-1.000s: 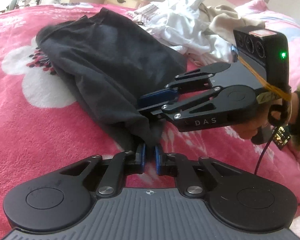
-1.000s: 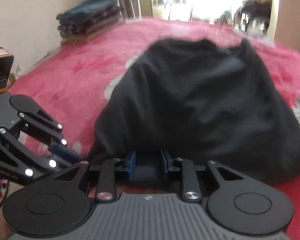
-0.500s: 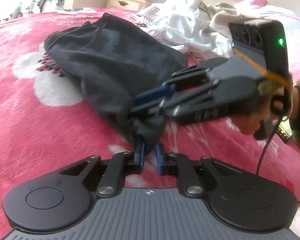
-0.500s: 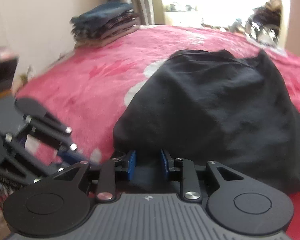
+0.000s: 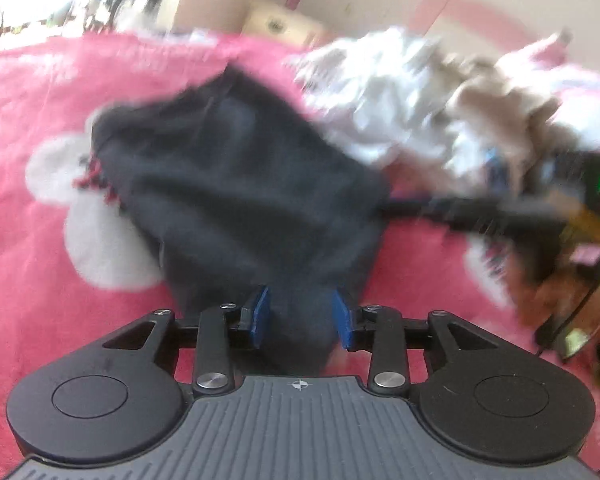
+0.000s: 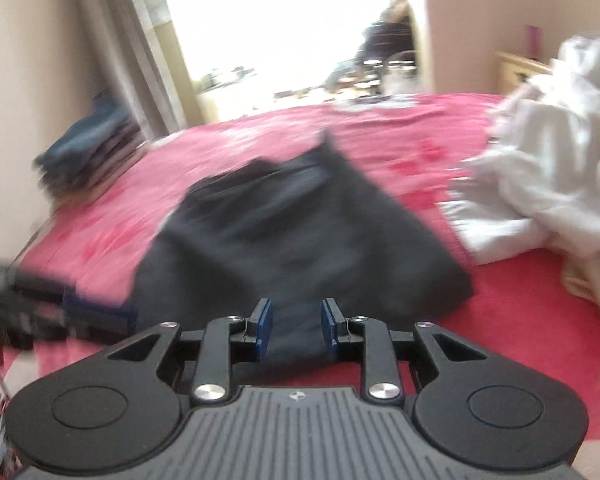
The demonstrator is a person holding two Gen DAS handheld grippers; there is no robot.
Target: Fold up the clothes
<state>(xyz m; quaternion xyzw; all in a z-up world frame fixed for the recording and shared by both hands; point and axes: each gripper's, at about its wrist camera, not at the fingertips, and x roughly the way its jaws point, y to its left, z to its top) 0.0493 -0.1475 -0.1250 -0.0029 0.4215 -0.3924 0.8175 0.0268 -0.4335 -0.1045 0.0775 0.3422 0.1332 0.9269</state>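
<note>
A black garment (image 5: 236,184) lies folded over on the pink bedspread (image 5: 28,288); it also shows in the right wrist view (image 6: 300,240). My left gripper (image 5: 300,316) is open, its blue pads apart with the garment's near edge lying between them. My right gripper (image 6: 296,328) is open too, with the garment's edge between its pads. The right gripper shows blurred at the right of the left wrist view (image 5: 480,212); the left gripper shows blurred at the left edge of the right wrist view (image 6: 28,316).
A heap of white and beige clothes (image 5: 440,108) lies behind the black garment, also at the right of the right wrist view (image 6: 548,184). A stack of folded clothes (image 6: 88,156) sits by the wall. A nightstand (image 5: 284,28) stands beyond the bed.
Both grippers have opened and let go of the black garment's edge. The two grippers have moved apart, the right one away to the garment's side. Both views are motion-blurred.
</note>
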